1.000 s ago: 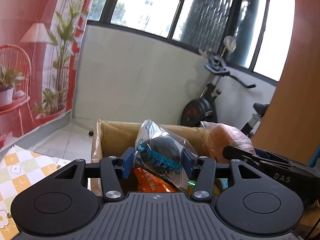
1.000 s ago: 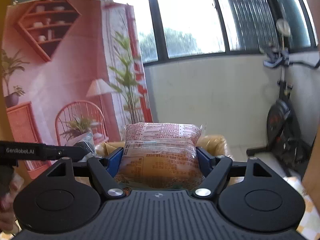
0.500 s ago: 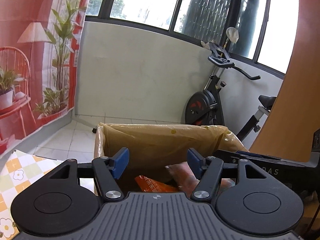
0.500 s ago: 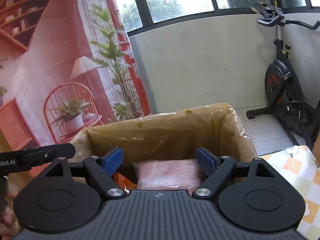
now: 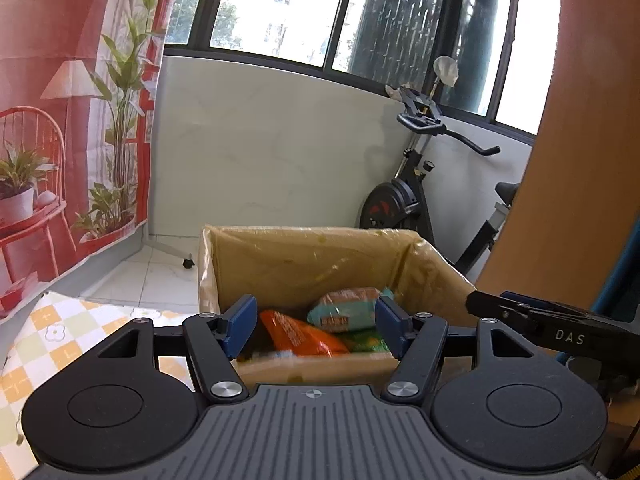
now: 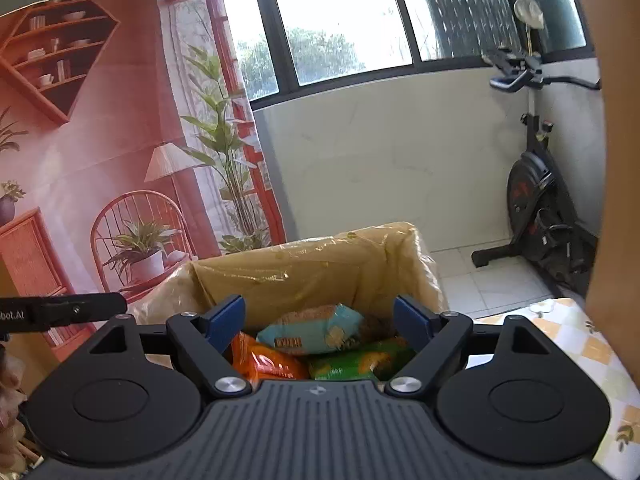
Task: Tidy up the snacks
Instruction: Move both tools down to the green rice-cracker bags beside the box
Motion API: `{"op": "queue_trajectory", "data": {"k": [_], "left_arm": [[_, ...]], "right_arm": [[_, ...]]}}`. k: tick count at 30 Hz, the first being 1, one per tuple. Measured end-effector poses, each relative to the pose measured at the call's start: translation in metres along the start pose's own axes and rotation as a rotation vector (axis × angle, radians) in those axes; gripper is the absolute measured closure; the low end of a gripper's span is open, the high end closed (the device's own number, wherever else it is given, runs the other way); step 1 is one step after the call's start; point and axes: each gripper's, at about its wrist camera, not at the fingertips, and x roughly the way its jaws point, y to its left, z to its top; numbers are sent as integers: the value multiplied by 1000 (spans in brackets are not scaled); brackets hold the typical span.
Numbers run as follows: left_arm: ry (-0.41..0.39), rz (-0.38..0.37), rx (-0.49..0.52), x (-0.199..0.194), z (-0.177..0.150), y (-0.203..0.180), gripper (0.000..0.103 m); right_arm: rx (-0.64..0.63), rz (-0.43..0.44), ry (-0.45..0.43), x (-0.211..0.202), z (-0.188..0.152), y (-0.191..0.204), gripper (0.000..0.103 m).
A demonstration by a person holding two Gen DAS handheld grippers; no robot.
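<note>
Behind the work area runs a pale low wall under dark-framed windows, with an exercise bike [image 5: 404,200] on the far right and a printed red backdrop [image 6: 100,140] on the left. I have both tools held just short of the lined cardboard box [image 5: 304,256], which stands at the far edge of the checked tablecloth [image 5: 52,336].

Left gripper [image 5: 312,322]: released, nothing between the blue pads. Right gripper [image 6: 320,320]: likewise spread wide and empty. Neither touches the box or its contents.

Contents noted inside the box: an orange packet [image 5: 296,332] on the near left, a teal-and-brown packet [image 6: 312,330] lying on top toward the middle, and a green packet [image 6: 356,362] on the near right.

My judgement: the placing step is done for this pair of items and the retrieval of further snacks is in hand. The next move calls for drawing both tools clear of the box rim and turning toward whatever stock remains; none is visible in either view, so I cannot say where it lies.

View differences: the right wrist view shows the green packet plainly and the cloth on the right side [image 6: 560,332]; the left wrist view shows only a sliver of green but reveals the box's near wall and the other tool's finger [image 5: 552,320] at right.
</note>
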Motion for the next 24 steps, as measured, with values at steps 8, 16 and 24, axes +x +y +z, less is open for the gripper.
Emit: {"op": "queue_trajectory", "data": {"k": [8, 16, 24], "left_arm": [[-10, 1, -13, -18, -31, -1, 24], [20, 12, -85, -18, -69, 10, 23], [88, -5, -60, -9, -94, 24, 23]], "right_arm": [[-55, -27, -61, -46, -31, 5, 19], [-48, -56, -30, -60, -66, -4, 19], [-40, -20, 76, -54, -105, -2, 19]]}}
